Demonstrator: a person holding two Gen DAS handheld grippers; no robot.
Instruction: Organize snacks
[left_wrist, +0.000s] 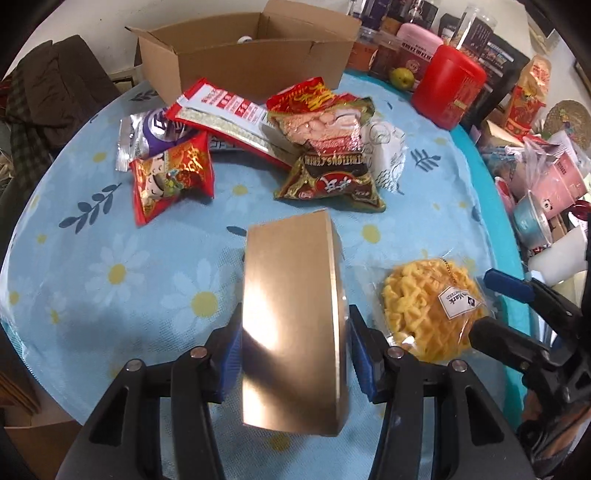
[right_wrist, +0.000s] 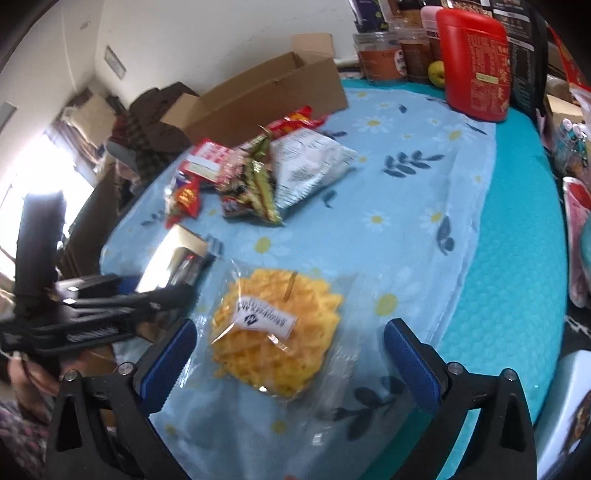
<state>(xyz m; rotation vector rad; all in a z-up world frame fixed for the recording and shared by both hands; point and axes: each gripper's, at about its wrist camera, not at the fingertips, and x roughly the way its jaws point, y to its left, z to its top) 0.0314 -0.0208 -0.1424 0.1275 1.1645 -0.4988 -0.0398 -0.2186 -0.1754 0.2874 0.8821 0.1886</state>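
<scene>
Right now the left gripper (left_wrist: 295, 354) is clamping a flat gold box (left_wrist: 291, 321) between its blue pads, holding it on edge above the daisy-print cloth (left_wrist: 110, 273). Just right of that gold box, the bag of yellow noodle snack (right_wrist: 277, 332) is lying flat on the cloth, and the right gripper (right_wrist: 291, 354) is hovering over it with its jaws spread wide, gripping nothing. Beyond the gold box, a heap of snack packets (left_wrist: 258, 147) is crowding the middle of the cloth, and behind the heap an open cardboard carton (left_wrist: 243, 55) is sitting at the far edge. Bare cloth is stretching left of the gold box. Farther right, jars and a red canister (right_wrist: 476, 62) are lining the teal rim (right_wrist: 517, 258).
</scene>
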